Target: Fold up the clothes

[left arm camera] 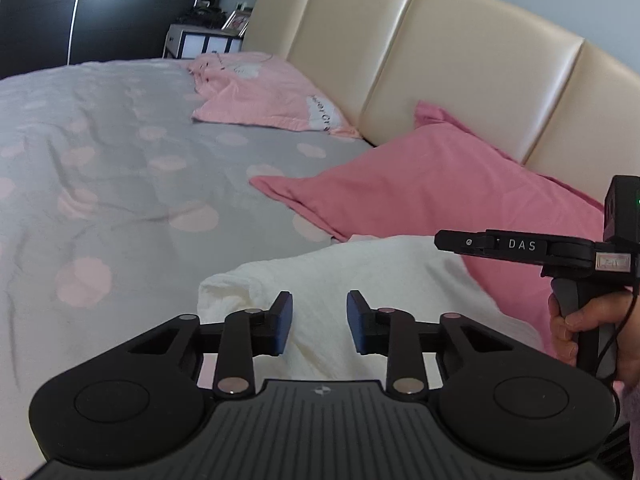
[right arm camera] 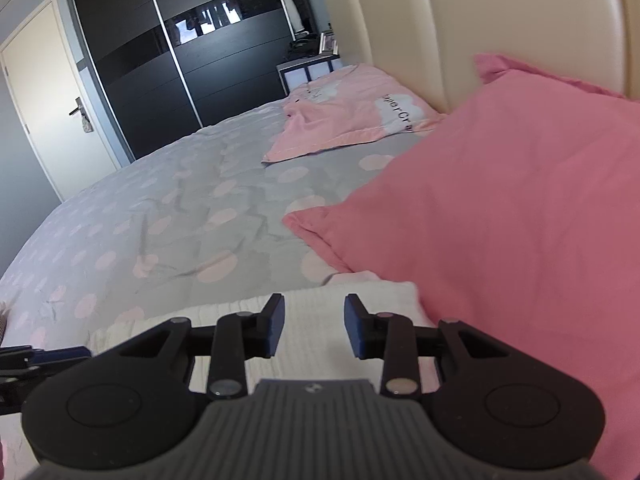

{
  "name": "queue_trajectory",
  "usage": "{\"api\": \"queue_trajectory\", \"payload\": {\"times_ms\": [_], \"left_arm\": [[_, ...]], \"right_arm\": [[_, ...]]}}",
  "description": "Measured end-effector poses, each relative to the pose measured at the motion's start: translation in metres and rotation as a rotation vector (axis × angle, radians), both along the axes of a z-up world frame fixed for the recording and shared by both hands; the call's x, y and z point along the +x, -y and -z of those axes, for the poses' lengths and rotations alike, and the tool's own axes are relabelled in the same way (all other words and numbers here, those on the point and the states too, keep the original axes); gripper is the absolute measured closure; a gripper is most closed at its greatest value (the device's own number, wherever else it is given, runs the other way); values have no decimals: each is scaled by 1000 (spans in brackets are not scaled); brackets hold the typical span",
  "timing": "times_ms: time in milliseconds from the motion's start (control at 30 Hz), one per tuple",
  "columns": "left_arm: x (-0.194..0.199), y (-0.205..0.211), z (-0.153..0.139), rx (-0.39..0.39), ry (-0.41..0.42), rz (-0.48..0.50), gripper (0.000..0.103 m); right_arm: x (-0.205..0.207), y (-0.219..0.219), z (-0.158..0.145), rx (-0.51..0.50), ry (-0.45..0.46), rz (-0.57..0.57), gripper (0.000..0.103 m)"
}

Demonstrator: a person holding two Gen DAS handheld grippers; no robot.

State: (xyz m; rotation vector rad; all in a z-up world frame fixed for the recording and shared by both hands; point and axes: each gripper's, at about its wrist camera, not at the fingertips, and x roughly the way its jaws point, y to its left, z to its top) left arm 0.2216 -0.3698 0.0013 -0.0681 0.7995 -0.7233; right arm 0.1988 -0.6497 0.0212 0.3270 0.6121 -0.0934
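Both grippers hovering half-open and empty, left gripper (left arm camera: 319, 322) and right gripper (right arm camera: 314, 326) each with white garment (left arm camera: 360, 280) lying just ahead of and under the fingers, looks like pre-grasp, next needing an edge pinch

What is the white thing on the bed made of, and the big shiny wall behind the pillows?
The white garment looks like soft knitted or waffle-weave cotton: matte, with fine ridges and limp folds. The cream headboard looks like padded leather or faux leather: smooth, glossy, with stitched seams between puffy panels. Which kind of leather cannot be told from here.
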Motion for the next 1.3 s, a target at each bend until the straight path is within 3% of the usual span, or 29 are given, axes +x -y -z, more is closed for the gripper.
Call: {"api": "queue_trajectory", "payload": {"times_ms": [167, 400, 467, 500, 567, 600, 700, 800, 967, 1133, 1300], "left_arm": [[26, 14, 32, 50, -68, -18, 84], [17, 14, 28, 84, -18, 5, 87], [14, 14, 27, 93, -4, 12, 87], [13, 14, 27, 98, 3, 15, 87], [11, 14, 25, 108, 18, 22, 87], [9, 14, 25, 113, 25, 25, 87], [-3, 11, 15, 119, 74, 38, 87], [-33, 6, -6, 101, 135, 77, 87], [-89, 5, -25, 58, 190, 196, 87], [-105, 8, -2, 95, 151, 225, 87], [-113, 11, 27, 147, 98, 235, 87]], "right_arm": [[24, 12, 40, 43, -65, 25, 72], [25, 30, 83, 110, -102, 101, 76], [23, 31, 81, 84, -116, 132, 84], [22, 31, 78, 48, -135, 159, 97], [15, 34, 72, 25, -147, 174, 99], [7, 36, 66, 27, -137, 173, 95], [-19, 34, 43, -28, -94, 162, 65], [-51, 30, 18, -73, -24, 127, 63], [-104, 16, -3, -48, 63, 77, 57], [-137, -12, 15, -65, 29, 48, 56], [-149, -22, 48, -121, -41, 41, 42]]}}
